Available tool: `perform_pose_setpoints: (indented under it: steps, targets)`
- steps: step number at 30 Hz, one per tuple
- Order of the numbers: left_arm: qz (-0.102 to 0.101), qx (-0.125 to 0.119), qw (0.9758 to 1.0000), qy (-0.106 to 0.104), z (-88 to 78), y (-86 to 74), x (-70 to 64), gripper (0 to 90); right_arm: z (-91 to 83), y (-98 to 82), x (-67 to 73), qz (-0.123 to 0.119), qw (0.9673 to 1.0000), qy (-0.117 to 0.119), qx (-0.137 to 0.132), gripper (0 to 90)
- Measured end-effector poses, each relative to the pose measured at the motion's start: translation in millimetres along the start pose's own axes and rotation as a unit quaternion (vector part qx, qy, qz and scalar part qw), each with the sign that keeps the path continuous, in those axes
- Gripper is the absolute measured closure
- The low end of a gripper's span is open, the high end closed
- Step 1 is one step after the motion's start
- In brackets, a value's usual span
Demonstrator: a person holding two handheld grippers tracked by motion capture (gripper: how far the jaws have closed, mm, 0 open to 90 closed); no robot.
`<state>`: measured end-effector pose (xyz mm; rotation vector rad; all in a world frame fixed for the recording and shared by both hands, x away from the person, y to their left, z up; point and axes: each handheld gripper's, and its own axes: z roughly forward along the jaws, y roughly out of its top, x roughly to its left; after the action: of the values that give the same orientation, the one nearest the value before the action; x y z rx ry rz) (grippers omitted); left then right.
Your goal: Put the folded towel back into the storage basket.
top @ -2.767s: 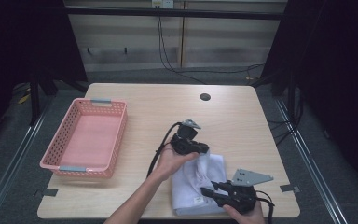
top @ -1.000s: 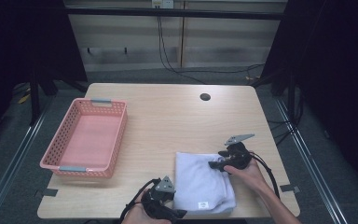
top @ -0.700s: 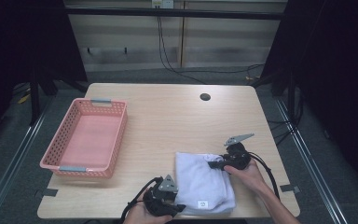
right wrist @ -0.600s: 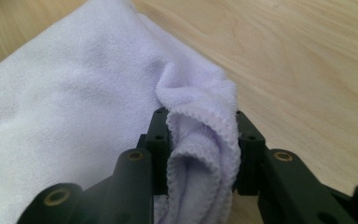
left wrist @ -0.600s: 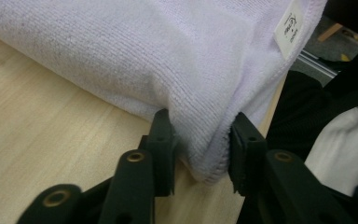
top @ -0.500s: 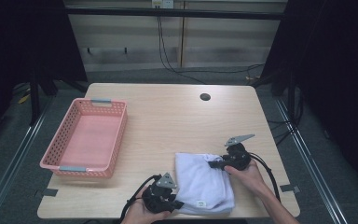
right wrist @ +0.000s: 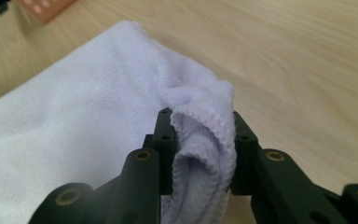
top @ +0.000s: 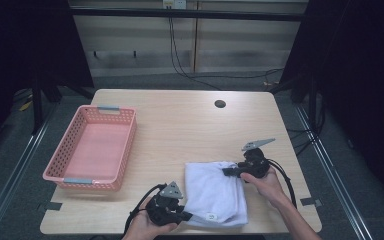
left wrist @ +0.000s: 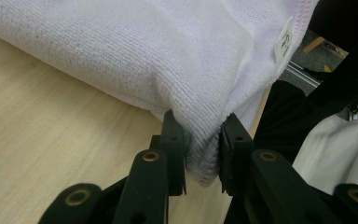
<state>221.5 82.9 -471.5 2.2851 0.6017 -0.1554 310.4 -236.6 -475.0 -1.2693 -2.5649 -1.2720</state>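
Note:
A folded white towel point(top: 214, 192) lies on the wooden table point(top: 180, 125) near its front right. My left gripper point(top: 181, 218) is at the towel's near left corner, shut on a bunched fold of the cloth. In the left gripper view the towel point(left wrist: 121, 51) is pinched between the pads of the left gripper point(left wrist: 200, 151). My right gripper point(top: 228, 171) grips the far right corner, and in the right gripper view the right gripper point(right wrist: 198, 140) holds a rolled hem of the towel point(right wrist: 74, 130). Both pairs of jaws have just been closing on the cloth.
A pink plastic basket point(top: 91, 150) with nothing in it stands at the table's left. A small round hole point(top: 220, 104) sits near the far edge. A small label point(top: 211, 217) marks the towel's front edge. Cables trail from both grippers.
Both hands left the top of the towel and went to opposite corners. The left gripper slid in to the near left corner. Both grippers' jaws closed on the cloth.

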Motion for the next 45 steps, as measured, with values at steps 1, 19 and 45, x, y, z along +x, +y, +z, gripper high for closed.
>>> perform_pose_setpoints:
  steps: [1, 19, 45]
  targets:
    - [0.000, -0.003, 1.0000, 0.000, -3.7, 0.3, 1.7, 75.1, -0.8, 2.4, 0.6, 0.004, 1.0000, 0.005, -0.006, 70.4]
    - [-0.015, -0.044, 0.9989, 0.004, -49.3, 15.3, 22.7, 75.2, -2.9, 56.0, 8.3, 0.005, 0.9993, 0.022, -0.028, 70.9]
    - [-0.029, -0.079, 0.9954, 0.046, -132.9, 31.8, 62.5, 75.1, 9.5, 153.8, 31.1, -0.015, 0.9973, 0.042, -0.059, 71.2]
